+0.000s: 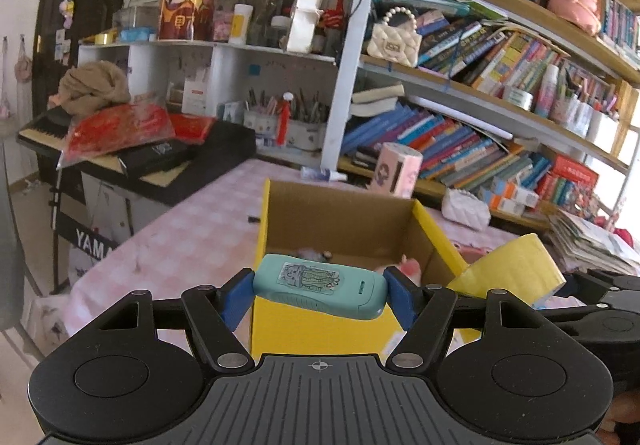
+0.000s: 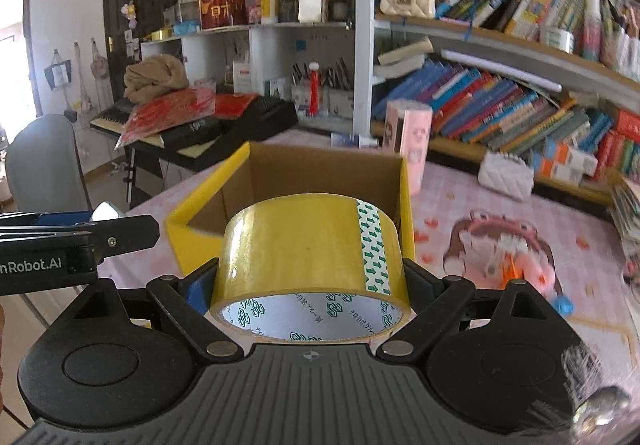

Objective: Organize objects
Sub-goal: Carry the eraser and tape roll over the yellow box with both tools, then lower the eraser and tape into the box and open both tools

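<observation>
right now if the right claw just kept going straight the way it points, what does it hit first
Most likely the yellow cardboard box. The right claw, shut on the tape roll, points at the box's open top, so the roll would probably meet its near rim or go inside. Depth is hard to judge through the fisheye.

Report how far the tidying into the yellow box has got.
Done: a few small items already lie at the bottom of the yellow box. In hand: the left gripper is clamped on a teal device and the right gripper on a roll of yellow tape, both held just short of the box. Left: drop both in, then the pink toy and small bits remaining on the checked tablecloth.
</observation>
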Available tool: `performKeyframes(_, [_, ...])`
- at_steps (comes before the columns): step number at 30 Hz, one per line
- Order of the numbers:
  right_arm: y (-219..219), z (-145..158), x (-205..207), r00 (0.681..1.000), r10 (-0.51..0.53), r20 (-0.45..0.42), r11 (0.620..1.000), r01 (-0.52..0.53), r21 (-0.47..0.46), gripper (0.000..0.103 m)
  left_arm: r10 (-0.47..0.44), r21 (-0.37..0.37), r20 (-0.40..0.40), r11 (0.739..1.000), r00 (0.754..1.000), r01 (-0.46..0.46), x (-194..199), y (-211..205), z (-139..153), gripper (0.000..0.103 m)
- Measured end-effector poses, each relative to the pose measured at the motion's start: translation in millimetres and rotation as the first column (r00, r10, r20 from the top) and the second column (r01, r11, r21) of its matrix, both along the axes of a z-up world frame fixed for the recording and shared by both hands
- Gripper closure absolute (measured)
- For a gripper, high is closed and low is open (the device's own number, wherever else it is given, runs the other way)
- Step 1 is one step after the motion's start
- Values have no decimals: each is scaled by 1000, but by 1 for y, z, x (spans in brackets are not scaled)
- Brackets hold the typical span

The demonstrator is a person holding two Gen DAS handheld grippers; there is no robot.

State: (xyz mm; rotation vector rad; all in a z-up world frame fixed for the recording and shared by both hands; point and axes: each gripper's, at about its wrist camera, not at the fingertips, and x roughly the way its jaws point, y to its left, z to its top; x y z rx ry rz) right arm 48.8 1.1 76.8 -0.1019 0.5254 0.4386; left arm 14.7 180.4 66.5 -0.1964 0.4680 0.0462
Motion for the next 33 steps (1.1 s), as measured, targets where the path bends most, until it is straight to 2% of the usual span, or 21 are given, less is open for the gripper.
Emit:
performKeyframes(9, [5,0,64,998,42,36,999,-41,-19,13,53,9,-5,999,999,-53,56,-1,-2,33])
performKeyframes(19, [22,-23,113,984,157,79,979,-145,-140,13,94,17,-80,996,992,-93,107,-7,-18,33])
performKeyframes(27, [38,-43,143,966,255,32,943,-242,-227,13,109,42,-146,994,983,-104,141,-13,-31,33])
performKeyframes(33, [47,-54,155,949,314,-19,915,-308,-259,13,117,62,-187,992,975,-107,158,-16,-41,33])
